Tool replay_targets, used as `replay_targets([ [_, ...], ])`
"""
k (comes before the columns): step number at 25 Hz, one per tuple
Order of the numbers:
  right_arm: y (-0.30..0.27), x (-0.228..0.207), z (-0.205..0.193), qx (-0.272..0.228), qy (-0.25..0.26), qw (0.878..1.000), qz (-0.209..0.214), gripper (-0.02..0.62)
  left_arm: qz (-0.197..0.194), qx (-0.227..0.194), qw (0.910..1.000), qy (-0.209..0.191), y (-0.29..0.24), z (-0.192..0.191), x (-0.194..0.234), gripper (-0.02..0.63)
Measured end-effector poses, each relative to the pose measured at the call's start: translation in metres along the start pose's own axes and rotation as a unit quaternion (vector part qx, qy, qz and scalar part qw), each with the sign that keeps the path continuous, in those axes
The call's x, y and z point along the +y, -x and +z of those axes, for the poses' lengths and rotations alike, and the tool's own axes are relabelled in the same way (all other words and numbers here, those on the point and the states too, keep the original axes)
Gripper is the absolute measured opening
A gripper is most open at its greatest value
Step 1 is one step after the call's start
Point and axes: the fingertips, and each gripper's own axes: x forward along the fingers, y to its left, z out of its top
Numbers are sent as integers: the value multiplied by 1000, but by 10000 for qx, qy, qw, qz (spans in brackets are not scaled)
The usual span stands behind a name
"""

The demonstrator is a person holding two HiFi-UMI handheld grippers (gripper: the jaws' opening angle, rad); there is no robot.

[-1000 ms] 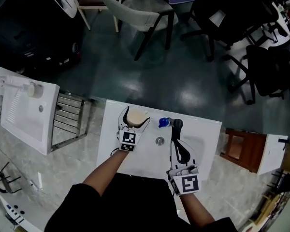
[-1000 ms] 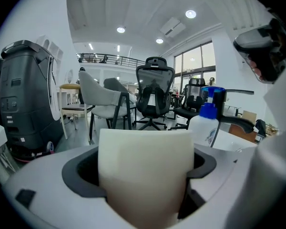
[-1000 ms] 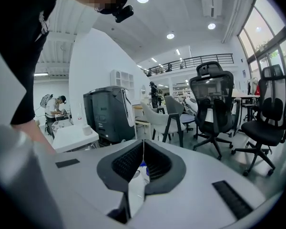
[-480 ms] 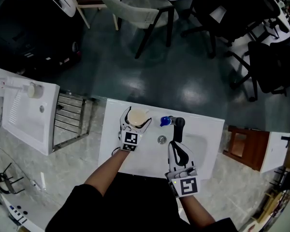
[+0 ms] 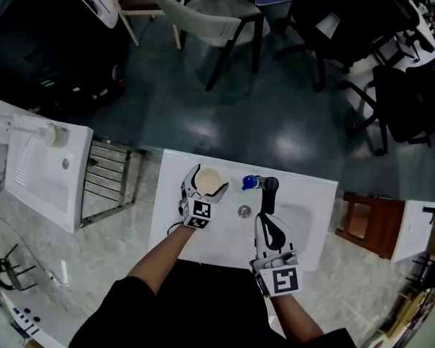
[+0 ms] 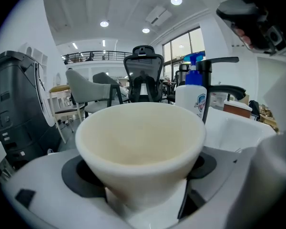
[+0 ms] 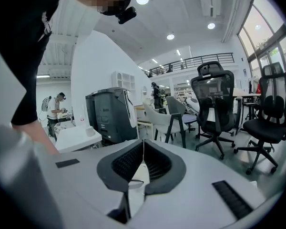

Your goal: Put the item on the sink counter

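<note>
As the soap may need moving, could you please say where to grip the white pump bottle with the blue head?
Probably the upright body of the white pump bottle, below its blue head, from the person's side: the black tap stands close on its right, the cream cup on its left.

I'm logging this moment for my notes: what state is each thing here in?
Left tool: shut on the cup.
Cup: upright, empty, between the jaws.
Right tool: shut, holding nothing.
Soap bottle: upright on the counter, beside the tap.
Tap: no water seen running.
</note>
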Motion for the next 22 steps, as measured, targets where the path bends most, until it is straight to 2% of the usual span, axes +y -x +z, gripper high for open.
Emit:
replay_targets([
  [7,9,12,-6,116,19,9998,186,31,-145,-139,9998,-5,4,1,-2,465],
  [12,15,10,-3,-92,30,9999,32,31,-228,-203,9995,14,5,3,-2,465],
  [17,23,18,-6,104,-100,9998,103,31,-212,-263,9994,5,13,6,0,465],
  [22,30,24,-6,7,-2,10000,80,31,-291,-271,9992,-24,24,5,-2,469],
])
